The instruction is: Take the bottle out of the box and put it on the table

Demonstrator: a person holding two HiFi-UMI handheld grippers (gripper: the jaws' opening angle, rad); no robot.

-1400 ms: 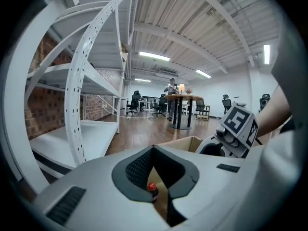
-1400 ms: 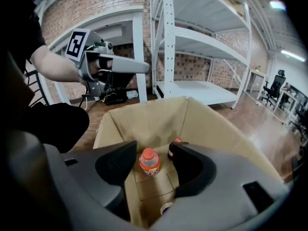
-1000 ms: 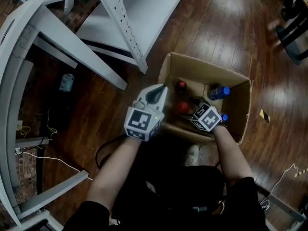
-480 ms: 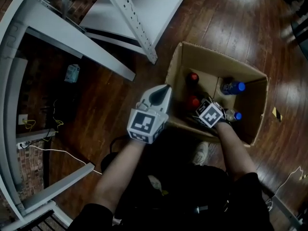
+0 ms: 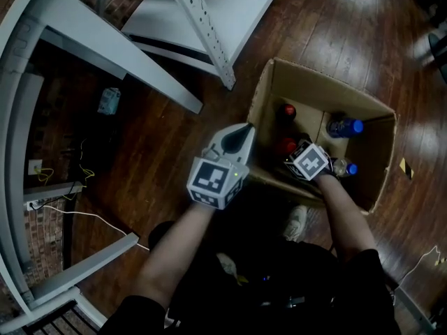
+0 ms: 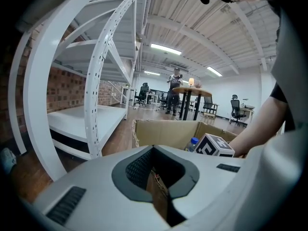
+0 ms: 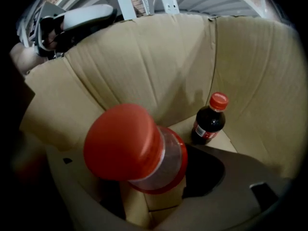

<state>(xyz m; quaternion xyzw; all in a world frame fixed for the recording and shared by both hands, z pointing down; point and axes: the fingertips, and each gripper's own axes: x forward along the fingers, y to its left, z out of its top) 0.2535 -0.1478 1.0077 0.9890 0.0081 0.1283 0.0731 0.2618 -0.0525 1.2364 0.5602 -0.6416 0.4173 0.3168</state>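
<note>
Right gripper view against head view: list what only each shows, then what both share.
Only the right gripper view: the label on the far cola bottle. Only the head view: two blue-capped bottles, the wooden floor, the person's shoe. Both: the cardboard box, the white rack, the near red-capped bottle, the far one, and the left gripper clamped on the box wall.

Cardboard box [image 5: 378,160] on wooden floor [image 5: 165,149]

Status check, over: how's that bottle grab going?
Left gripper clamps brown cardboard box wall. Right gripper: jaws just closing round red-capped plastic bottle, not yet gripped. Nothing blocking.
</note>
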